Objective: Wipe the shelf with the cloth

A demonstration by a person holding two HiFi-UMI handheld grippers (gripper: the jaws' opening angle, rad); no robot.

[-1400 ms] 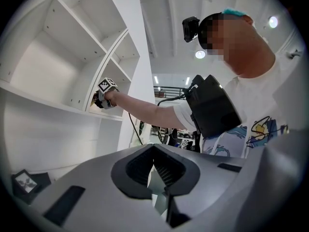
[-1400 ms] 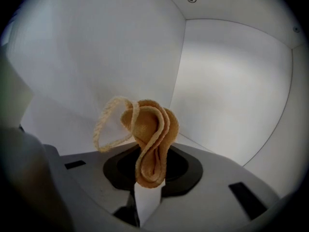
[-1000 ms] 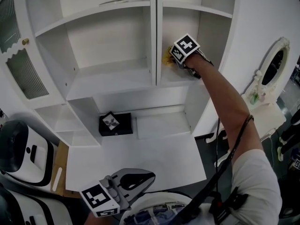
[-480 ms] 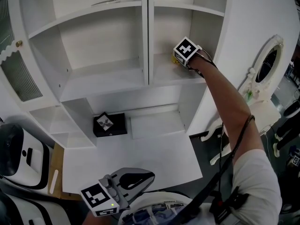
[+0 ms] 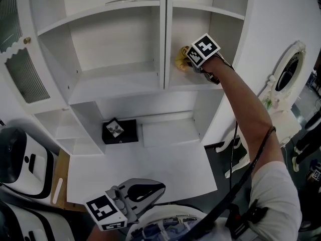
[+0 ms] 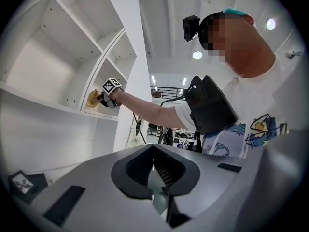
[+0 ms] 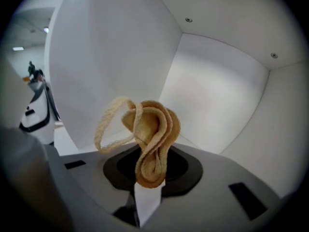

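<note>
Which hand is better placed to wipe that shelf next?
Right. The right gripper has the cloth clamped in its jaws, up at the shelf. The left gripper hangs far below it, jaws together, holding nothing.

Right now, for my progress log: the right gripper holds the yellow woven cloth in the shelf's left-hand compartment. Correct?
No: the right gripper holds the yellow woven cloth in the white shelf's right-hand compartment, right of the divider, per the head view.
</note>
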